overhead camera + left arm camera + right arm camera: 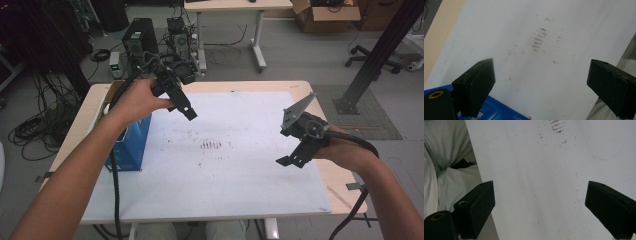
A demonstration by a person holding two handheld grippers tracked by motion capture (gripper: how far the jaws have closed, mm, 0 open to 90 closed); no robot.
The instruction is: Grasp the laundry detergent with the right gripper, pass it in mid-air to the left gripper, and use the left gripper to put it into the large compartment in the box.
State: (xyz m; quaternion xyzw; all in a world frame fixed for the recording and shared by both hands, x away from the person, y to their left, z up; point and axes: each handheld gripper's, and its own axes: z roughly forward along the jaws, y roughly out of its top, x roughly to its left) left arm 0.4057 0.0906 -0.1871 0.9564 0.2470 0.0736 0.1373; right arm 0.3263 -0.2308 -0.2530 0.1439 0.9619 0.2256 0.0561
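Above the white sheet, both your tongs hang released and empty: the left tongs [184, 106] near the worktop's [280, 86] far left corner, the right tongs [292, 159] toward its right edge. Nearest thing is the blue box [131, 145] at the left edge, just below your left hand [141, 98]. You seem between steps; next, lower the left tongs onto that box.
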